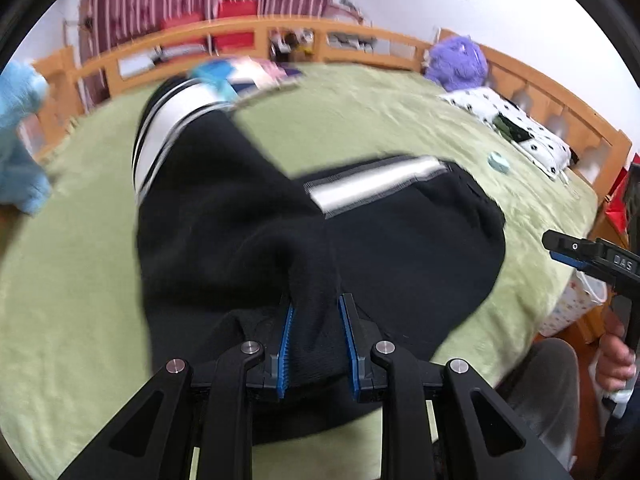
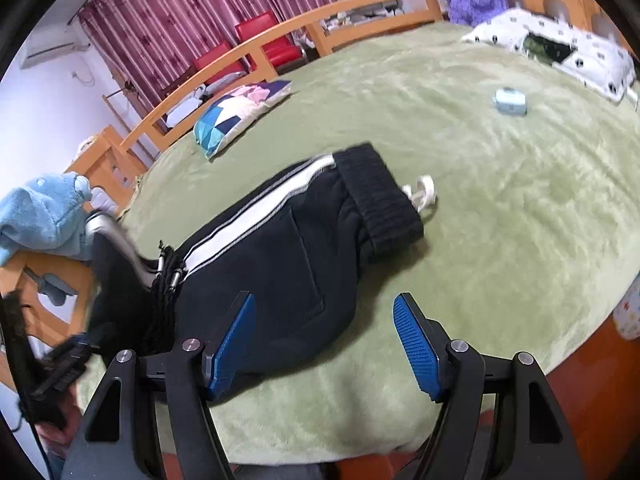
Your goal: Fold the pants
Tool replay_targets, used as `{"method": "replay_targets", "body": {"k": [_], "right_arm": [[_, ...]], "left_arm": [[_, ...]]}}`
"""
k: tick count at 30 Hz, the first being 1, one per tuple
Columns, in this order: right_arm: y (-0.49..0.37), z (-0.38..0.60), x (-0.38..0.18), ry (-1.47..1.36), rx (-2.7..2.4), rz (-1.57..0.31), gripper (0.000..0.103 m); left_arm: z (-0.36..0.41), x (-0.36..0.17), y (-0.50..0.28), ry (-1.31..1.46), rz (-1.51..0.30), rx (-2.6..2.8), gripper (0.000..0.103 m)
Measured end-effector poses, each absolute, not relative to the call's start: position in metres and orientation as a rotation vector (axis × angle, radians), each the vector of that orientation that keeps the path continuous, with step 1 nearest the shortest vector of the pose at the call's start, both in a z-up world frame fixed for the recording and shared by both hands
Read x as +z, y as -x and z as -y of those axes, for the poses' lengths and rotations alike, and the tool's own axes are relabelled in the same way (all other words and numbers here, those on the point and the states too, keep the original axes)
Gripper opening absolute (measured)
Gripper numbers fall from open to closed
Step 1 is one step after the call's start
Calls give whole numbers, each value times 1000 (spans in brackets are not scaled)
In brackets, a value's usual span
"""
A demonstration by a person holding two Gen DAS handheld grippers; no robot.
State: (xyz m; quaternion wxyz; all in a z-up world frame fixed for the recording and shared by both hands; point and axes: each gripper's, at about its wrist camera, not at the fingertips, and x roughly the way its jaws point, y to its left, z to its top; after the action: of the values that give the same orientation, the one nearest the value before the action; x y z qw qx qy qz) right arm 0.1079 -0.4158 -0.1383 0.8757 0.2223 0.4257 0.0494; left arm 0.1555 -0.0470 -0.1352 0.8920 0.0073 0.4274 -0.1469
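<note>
The left gripper [image 1: 316,336] has its fingers [image 1: 286,344] clenched on a fold of the black pants [image 1: 224,216], which spread ahead of them over the green bed [image 1: 360,120]. The right gripper [image 2: 324,344] hangs released, its left finger [image 2: 234,344] over the pants' [image 2: 280,264] edge, the waistband [image 2: 380,208] further ahead

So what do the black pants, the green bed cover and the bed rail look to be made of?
Black pants with white side stripes: thick knit, likely fleece, matte, with a ribbed waistband. Green bed cover: plush, short fuzzy pile. Orange-brown bed rail: apparently varnished wood, smooth. The left tongs pinch the pants; the right tongs are open.
</note>
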Motion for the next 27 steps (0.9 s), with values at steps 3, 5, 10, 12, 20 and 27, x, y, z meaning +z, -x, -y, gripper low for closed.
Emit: {"method": "replay_targets", "body": {"k": [3,5,10,12,20,27], "right_arm": [[-104,412,-146,-469,109,-916,71],[-103,407,-150,-461,120,-933,71],[-108,389,-152,-450,152,-947,71],[-111,379,-150,-437,163,-949,71],[-124,336,-132,-357,216,-935,71],[-145,295,-140,-378,340,-970,71]], "left_arm": [[54,-146,-152,-10,-913,-306,21],[53,-146,-146,-4,-917,-306,23],[47,-137,-146,56,-912,-335,26],[45,-136,-145,69,-925,-326,29],[28,-126,-135,127,-927,-366,34],[-31,-124,-118,230,-889,-312,48]]}}
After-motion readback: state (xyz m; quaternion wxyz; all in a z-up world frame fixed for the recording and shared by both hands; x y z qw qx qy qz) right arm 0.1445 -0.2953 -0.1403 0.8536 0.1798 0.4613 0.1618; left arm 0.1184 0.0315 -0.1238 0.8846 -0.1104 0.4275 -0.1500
